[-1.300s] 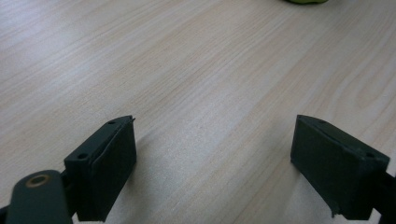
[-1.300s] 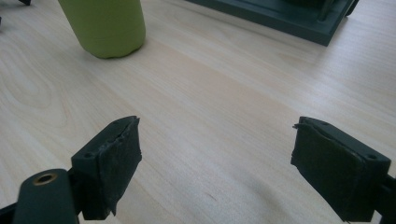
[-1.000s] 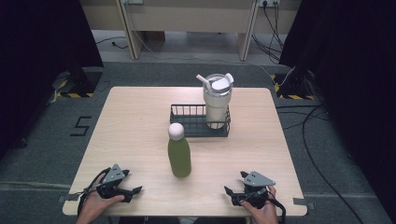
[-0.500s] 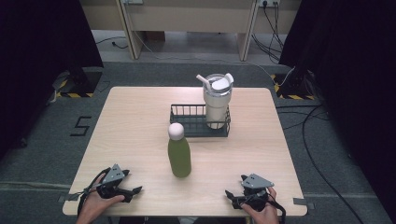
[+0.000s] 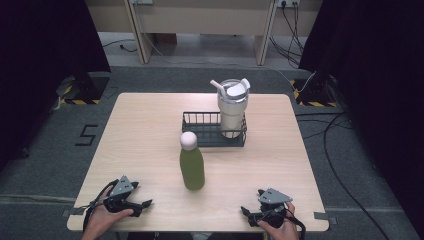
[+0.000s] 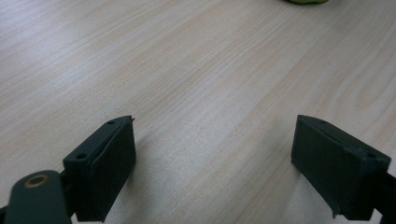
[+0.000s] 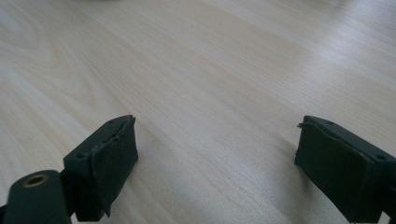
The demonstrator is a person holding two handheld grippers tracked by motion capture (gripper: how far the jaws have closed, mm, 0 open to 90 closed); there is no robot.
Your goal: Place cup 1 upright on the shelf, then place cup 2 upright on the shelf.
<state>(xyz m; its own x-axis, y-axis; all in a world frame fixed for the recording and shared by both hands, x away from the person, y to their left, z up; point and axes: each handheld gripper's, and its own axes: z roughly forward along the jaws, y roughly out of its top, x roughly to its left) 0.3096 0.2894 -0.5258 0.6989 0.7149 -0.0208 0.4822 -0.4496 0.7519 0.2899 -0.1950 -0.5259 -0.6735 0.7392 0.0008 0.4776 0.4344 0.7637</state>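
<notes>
Wood-grain table (image 5: 150, 130) on grey carpet (image 5: 45, 150), black curtains (image 5: 45, 40) around.

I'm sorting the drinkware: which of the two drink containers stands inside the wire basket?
The white tumbler with the straw stands in the black wire basket; the green bottle stands on the bare table.

Green bottle (image 6: 306, 1) chopped by the top edge in the left gripper view, just a sliver of base showing. Forearms cut off at the bottom of the high view. Lower part of the white tumbler (image 5: 233, 107) masked by the wire basket (image 5: 200, 131). Label or markings on either, too small to tell. Black curtains swallowing both sides of the room.
</notes>
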